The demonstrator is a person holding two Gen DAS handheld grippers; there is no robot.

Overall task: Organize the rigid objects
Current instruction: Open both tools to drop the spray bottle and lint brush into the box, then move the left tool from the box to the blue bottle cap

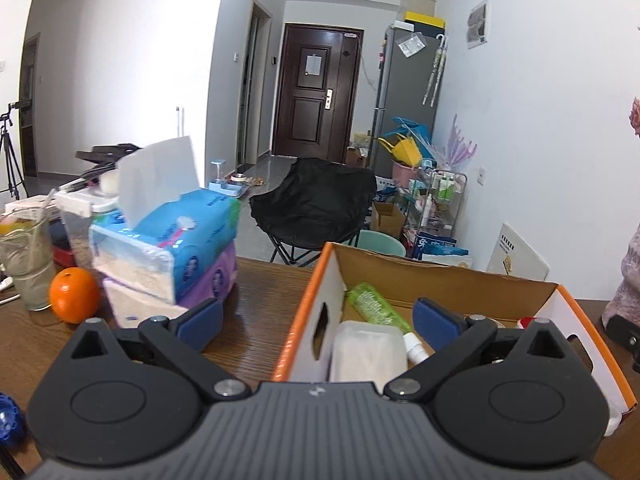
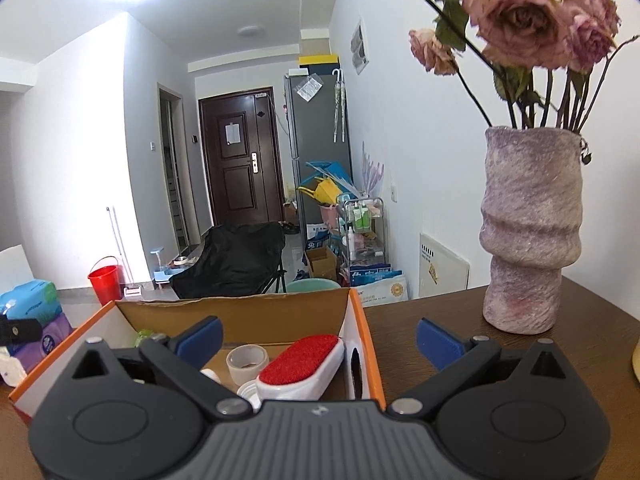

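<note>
orange-edged white box [image 1: 308, 300], green bottle [image 1: 374, 304], red brush [image 2: 302, 358], mottled purple vase [image 2: 528, 232]

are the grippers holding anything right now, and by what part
Nothing is held. The left gripper and right gripper both stand wide open with no object between their pads, above the cardboard box.

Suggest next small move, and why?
Probably swing the left gripper left toward the orange. Both grippers are open and empty over the box, which already holds items, while the orange sits loose on the table.
</note>
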